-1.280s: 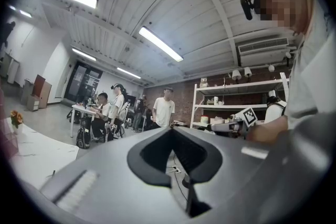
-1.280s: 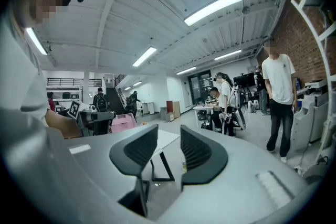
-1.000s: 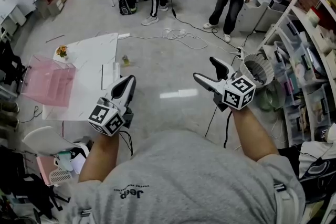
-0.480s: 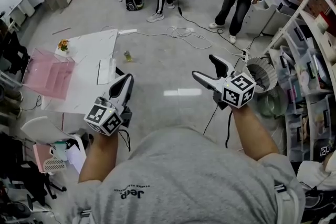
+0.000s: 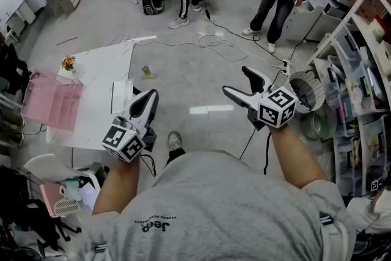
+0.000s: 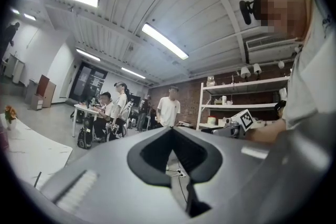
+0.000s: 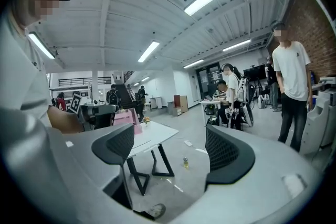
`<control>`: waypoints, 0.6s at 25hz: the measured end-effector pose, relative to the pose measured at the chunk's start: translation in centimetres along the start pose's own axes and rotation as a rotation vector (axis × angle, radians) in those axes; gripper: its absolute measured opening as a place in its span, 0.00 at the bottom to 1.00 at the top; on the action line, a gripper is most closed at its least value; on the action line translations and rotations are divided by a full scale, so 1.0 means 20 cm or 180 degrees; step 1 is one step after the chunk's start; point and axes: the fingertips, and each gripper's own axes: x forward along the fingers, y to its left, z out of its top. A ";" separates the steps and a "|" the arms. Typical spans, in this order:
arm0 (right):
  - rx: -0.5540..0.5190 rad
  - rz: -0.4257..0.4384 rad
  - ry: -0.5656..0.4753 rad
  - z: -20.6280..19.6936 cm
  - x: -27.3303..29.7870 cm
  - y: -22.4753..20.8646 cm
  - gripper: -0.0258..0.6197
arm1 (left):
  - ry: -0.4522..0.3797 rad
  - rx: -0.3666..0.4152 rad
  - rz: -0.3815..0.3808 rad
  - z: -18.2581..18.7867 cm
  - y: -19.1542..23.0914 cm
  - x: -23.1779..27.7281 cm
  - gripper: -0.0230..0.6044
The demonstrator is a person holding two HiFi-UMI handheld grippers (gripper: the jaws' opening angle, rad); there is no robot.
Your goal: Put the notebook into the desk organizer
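Note:
A low white table (image 5: pixel 91 79) stands on the floor to the left in the head view. On its left end sits the pink translucent desk organizer (image 5: pixel 52 104). A pale flat notebook (image 5: pixel 119 96) lies by the table's right edge. My left gripper (image 5: pixel 149 98) hovers just right of the notebook, shut with nothing in it; its own view (image 6: pixel 172 131) shows the jaws meeting. My right gripper (image 5: pixel 238 82) is held over bare floor, open and empty. The right gripper view (image 7: pixel 173 147) shows the table (image 7: pixel 152 136) and the organizer (image 7: pixel 126 117) between the jaws.
A small flower pot (image 5: pixel 67 62) sits at the table's far corner. A little bottle (image 5: pixel 146 72) and cables (image 5: pixel 214 43) lie on the floor. Shelving (image 5: pixel 360 64) and a round fan (image 5: pixel 305 90) stand at the right. People stand and sit at the back; my shoe (image 5: pixel 174 140) shows below.
The table and organizer have drifted slightly left and lower in the head view, and my shoe has come into sight. Both grippers keep their pose.

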 end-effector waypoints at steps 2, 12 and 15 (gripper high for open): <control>-0.0023 -0.0044 0.0019 0.01 0.14 -0.03 0.66 | 0.0000 -0.0013 -0.0089 0.00 0.14 0.08 0.11; -0.0018 -0.0513 -0.0062 0.29 0.79 -0.39 0.66 | 0.0001 -0.0042 -0.0636 0.18 0.86 0.62 0.11; 0.0024 -0.0595 -0.0056 0.31 0.97 -0.50 0.66 | 0.0014 -0.0095 -0.0648 0.20 1.07 0.73 0.11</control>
